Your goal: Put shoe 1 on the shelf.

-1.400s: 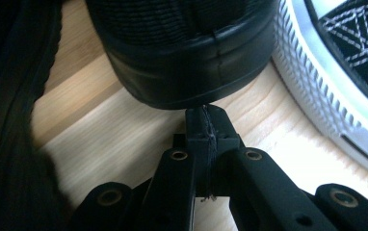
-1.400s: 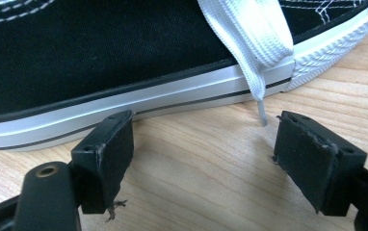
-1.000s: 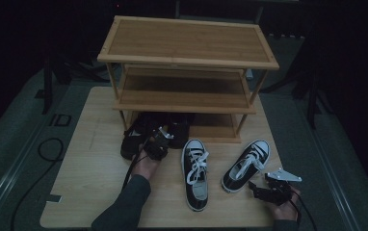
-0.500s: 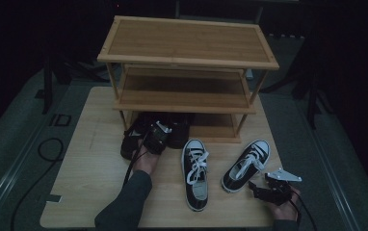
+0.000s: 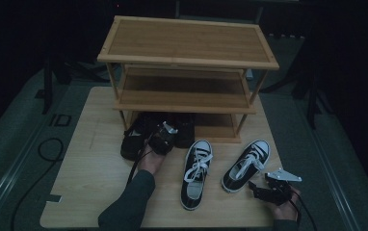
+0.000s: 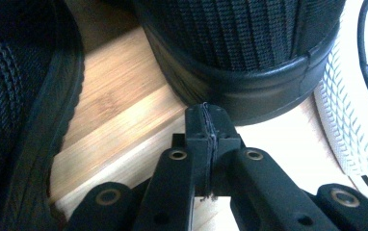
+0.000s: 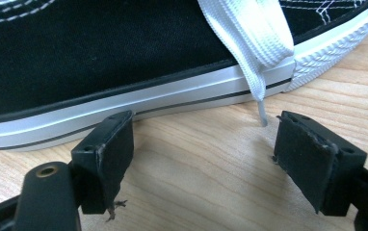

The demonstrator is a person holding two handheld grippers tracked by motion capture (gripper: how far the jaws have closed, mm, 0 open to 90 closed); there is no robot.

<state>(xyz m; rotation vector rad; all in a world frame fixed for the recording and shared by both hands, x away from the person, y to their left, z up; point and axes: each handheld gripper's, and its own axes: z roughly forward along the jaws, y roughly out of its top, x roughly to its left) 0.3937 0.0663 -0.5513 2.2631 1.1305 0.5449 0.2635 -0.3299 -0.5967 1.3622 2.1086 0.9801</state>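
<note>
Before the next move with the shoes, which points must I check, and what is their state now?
1. Left gripper shut, nothing between the pads: ok.
2. Its tip at the heel of the black mesh shoe; contact: cannot tell.
3. Right gripper open: ok.
4. Right gripper not yet around the black canvas sneaker with white sole: not ok.
5. White lace end hangs near one jaw: not ok.
6. Bottom shelf of the bamboo shoe rack, free room: cannot tell.

Two black mesh shoes (image 5: 135, 137) (image 5: 184, 129) sit at the foot of the rack, partly under its lowest shelf. Two black canvas sneakers with white laces and white soles lie nearer: one (image 5: 195, 172) pointing far, the other (image 5: 246, 164) to its right, angled right.
</note>
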